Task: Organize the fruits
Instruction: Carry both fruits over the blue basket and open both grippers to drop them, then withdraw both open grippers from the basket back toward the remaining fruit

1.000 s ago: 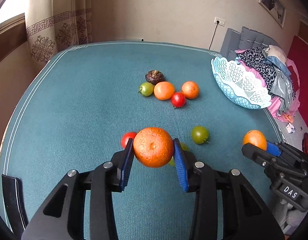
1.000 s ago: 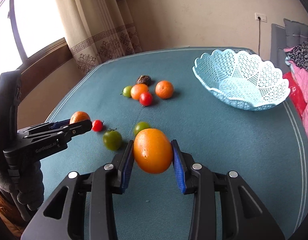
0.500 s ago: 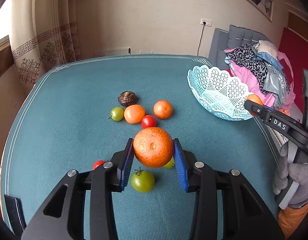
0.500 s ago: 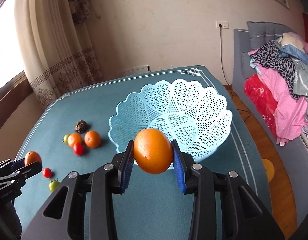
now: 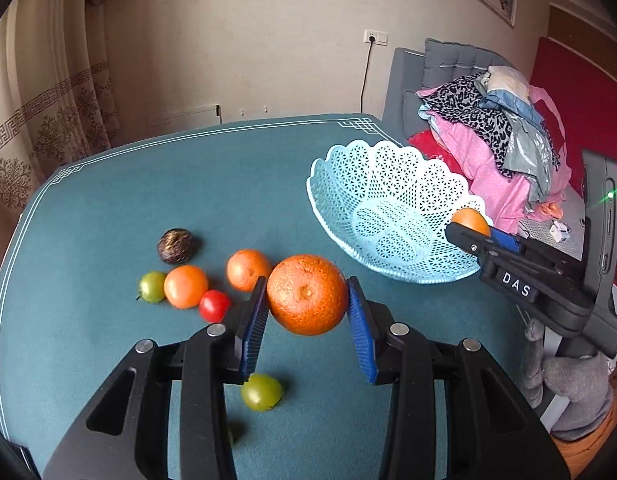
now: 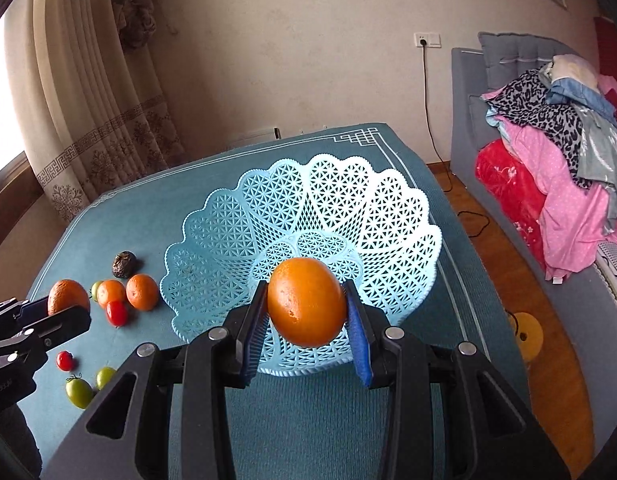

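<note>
1. Two oranges are gripped, one in each gripper: a rough orange [image 5: 307, 294] is clamped between the blue pads of the left gripper [image 5: 307, 312], and a smooth orange [image 6: 306, 301] is pinched in the right gripper [image 6: 306, 320]
2. Beneath the left gripper a green tomato [image 5: 262, 392] is seen on the teal table [image 5: 108, 208]
3. Just beyond it, a red tomato [image 5: 215, 305], an orange fruit [image 5: 186, 286], a small green tomato [image 5: 152, 287] and a tangerine [image 5: 248, 270] are clustered close together, with a dark wrinkled fruit [image 5: 176, 245] set behind them
4. The smooth orange is held above the near rim of the blue basket [image 6: 236, 248], no fruit being seen inside it
5. Farther right, a heap of clothes [image 6: 556, 168] is piled on a grey sofa [image 6: 508, 52]
</note>
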`<action>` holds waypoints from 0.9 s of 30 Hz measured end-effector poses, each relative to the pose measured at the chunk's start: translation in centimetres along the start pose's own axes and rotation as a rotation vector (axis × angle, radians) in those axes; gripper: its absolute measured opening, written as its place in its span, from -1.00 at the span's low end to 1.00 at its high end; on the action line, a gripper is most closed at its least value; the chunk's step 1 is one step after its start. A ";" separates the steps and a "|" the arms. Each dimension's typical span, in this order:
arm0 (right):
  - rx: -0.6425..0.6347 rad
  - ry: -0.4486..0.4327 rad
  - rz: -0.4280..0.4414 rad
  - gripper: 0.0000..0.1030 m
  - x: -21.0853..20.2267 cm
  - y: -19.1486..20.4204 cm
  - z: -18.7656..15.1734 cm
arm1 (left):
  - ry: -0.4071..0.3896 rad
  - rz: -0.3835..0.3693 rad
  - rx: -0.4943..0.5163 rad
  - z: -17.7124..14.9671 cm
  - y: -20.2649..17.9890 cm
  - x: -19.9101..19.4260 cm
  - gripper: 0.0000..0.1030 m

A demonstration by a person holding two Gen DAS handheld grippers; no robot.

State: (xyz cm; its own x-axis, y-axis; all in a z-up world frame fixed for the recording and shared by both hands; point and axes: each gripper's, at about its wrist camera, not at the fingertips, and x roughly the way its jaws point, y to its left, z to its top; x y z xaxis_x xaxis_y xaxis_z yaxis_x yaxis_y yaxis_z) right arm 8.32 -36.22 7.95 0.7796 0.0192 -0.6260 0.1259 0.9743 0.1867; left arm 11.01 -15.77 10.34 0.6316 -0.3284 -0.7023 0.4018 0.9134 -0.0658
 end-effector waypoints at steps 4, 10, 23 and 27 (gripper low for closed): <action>0.005 -0.001 -0.004 -0.29 0.1 -0.4 0.1 | 0.006 -0.019 0.023 1.5 -1.4 2.3 -0.23; 0.024 -0.004 -0.011 -0.29 0.3 -0.9 0.2 | 0.001 -0.036 0.072 3.1 -3.2 4.7 -0.23; 0.045 -0.030 -0.031 -0.12 0.2 -1.7 0.4 | 0.010 -0.019 0.088 4.1 -4.3 8.0 0.33; 0.052 -0.056 -0.041 0.03 -0.2 -1.9 0.5 | -0.007 0.002 0.069 4.1 -3.4 7.6 0.45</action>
State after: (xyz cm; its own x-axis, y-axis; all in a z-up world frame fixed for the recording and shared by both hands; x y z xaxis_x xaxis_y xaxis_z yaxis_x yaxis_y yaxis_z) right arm 8.19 -38.15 8.10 0.8062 -0.0346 -0.5906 0.1892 0.9609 0.2020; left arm 17.18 -22.34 8.11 0.6366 -0.3285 -0.6977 0.4454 0.8952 -0.0151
